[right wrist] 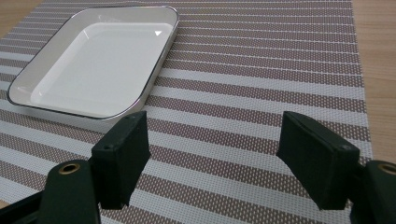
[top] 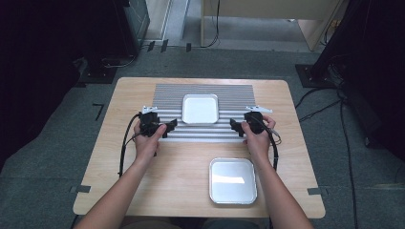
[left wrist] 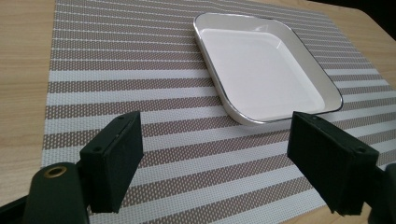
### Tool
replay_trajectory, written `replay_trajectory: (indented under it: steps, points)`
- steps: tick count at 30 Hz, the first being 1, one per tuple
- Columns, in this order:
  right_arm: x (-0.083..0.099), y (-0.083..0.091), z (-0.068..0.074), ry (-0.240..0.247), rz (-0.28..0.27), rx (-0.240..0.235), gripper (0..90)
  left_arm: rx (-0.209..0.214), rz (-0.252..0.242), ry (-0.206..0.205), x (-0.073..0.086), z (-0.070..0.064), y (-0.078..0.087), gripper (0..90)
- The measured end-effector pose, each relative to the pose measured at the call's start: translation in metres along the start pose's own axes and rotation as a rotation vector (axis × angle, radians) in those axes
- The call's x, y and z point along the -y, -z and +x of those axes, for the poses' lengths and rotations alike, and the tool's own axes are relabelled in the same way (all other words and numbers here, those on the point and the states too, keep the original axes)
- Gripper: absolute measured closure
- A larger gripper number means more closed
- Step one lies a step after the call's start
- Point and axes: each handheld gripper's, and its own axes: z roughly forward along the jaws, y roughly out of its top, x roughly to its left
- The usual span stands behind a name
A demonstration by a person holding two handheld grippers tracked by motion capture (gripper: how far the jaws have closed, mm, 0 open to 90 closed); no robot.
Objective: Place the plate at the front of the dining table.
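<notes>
Two tools flank the white dish (top: 200, 109), one on each side of it, both with their jaws spread apart and holding nothing. The left tool (top: 168, 128) sits just to the dish's left and a little nearer the person; the right tool (top: 235, 126) mirrors it on the dish's right. The dish itself lies flat on the striped mat (top: 167, 95), roughly at the mat's middle, and a second, metal tray (top: 232, 180) rests on the bare bench (top: 124, 95) nearer the person than the dish and to its right.

The work in hand looks like a two-sided pickup of the white dish, and neither tool touches it yet. In the left gripper view the dish (left wrist: 266, 70) lies ahead and to the right of the open jaws; in the right gripper view the dish (right wrist: 93, 65) lies ahead and to the left. So each tool probably needs to move in toward the dish and turn until one jaw can slip over the raised rim and the other under it.

To do it well, I would bring both tools in level and at the same pace, take opposite rims, and close gently, since the glazed edge looks slippery. Lifting one side first would likely tilt the dish or drag the mat.
</notes>
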Motion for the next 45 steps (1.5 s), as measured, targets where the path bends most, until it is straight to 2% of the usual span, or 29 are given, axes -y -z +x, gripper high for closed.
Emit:
replay_trajectory:
  steps: [13,25,29,34,38,45]
  points:
    - [0.009,0.022,-0.005,0.015,-0.024,-0.012,25.4,0.011,-0.006,0.001,0.013,0.008,0.018,18.3]
    - [0.019,0.04,-0.009,0.02,-0.04,-0.022,25.5,0.012,-0.013,-0.019,0.026,0.011,0.033,18.3]
    - [0.026,0.046,-0.013,0.018,-0.043,-0.02,25.7,0.009,-0.02,-0.013,0.03,0.016,0.04,18.3]
    - [0.034,0.054,-0.023,-0.008,-0.052,-0.021,26.0,0.007,-0.021,-0.015,0.036,0.021,0.048,18.3]
    - [0.038,0.059,-0.026,-0.016,-0.056,-0.021,26.1,0.006,-0.029,0.001,0.04,0.026,0.054,18.3]
    - [0.051,0.071,-0.033,-0.007,-0.06,-0.004,26.0,0.0,-0.028,-0.002,0.051,0.034,0.067,18.3]
